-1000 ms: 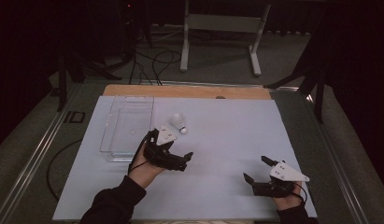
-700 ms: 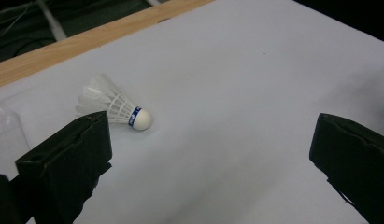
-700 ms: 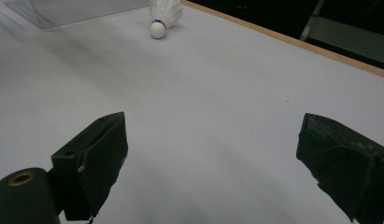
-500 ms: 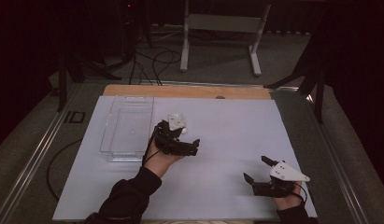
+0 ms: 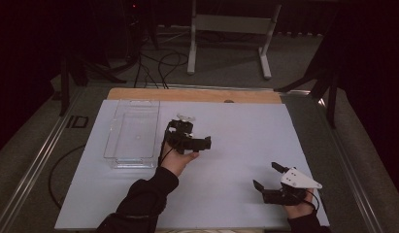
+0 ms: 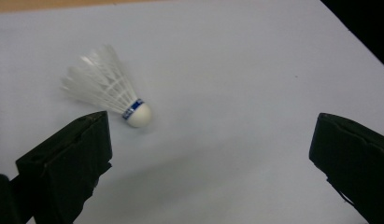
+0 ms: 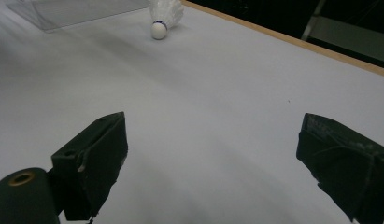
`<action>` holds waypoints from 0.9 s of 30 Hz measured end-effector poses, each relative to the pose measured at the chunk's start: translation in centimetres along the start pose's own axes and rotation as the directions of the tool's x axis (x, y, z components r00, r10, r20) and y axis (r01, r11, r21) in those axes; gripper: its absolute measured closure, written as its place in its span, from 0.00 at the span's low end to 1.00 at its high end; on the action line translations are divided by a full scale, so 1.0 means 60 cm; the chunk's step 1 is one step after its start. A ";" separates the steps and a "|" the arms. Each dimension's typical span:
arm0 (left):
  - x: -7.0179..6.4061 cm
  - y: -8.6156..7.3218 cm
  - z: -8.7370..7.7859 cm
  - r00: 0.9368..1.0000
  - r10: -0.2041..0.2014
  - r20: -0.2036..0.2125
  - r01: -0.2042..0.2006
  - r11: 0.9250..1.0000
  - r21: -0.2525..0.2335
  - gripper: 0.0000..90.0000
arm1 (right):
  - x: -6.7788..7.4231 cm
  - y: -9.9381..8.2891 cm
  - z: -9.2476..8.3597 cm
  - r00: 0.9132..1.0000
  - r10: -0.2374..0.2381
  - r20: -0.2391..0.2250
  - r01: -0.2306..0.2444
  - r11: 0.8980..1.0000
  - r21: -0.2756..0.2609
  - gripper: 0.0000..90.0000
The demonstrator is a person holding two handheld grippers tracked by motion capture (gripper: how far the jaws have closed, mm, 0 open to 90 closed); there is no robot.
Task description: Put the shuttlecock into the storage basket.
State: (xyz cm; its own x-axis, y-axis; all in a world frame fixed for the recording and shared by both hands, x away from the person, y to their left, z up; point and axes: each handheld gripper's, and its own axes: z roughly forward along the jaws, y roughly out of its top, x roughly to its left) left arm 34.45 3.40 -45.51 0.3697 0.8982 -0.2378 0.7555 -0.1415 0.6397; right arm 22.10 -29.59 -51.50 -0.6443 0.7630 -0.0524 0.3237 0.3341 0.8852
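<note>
Nearest the person, the right tool (image 5: 269, 178) rests low on the smooth pale worktop (image 5: 236, 194), its matte black jaws spread wide with nothing between them; a grey three-cornered plate sits on top. Farther in, the left tool (image 5: 181, 130) hovers with its blocky, rubbery jaws also wide apart and empty. Just beyond it lies the shuttlecock (image 6: 112, 88) on its side: a rounded white cork tip, a blue band, and a flared skirt of white feathers, blurred at the edges. In the high view the tool covers most of it. Left of it stands a clear rectangular plastic tray (image 5: 114, 155), faint against the sheet. A wooden strip (image 5: 197, 95) edges the far side.
</note>
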 end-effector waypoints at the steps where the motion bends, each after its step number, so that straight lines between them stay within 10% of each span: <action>1: 0.001 0.001 0.003 1.000 -0.011 0.007 0.011 1.000 0.000 0.00 | 0.000 0.000 -0.001 1.000 -0.001 0.004 0.001 1.000 0.000 0.10; 7: 0.012 0.007 0.025 0.992 -0.119 0.039 0.118 0.993 0.024 0.01 | 0.000 0.000 -0.001 1.000 -0.004 0.004 0.004 1.000 -0.001 0.10; 18: 0.024 0.022 0.059 0.982 -0.181 -0.048 0.185 0.979 0.085 0.02 | 0.000 0.000 -0.001 1.000 -0.002 0.004 0.002 1.000 0.004 0.10; 27: 0.028 0.041 0.096 0.966 -0.249 -0.073 0.258 0.951 0.172 0.04 | 0.001 0.001 -0.001 1.000 -0.005 0.008 0.005 1.000 0.002 0.10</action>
State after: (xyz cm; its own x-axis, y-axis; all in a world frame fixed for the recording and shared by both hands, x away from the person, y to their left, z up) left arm 40.05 2.15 -48.56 0.1296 0.9332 -0.3352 0.9065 0.0255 0.4214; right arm 22.04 -29.58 -51.43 -0.6400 0.7660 -0.0605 0.3220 0.3388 0.8840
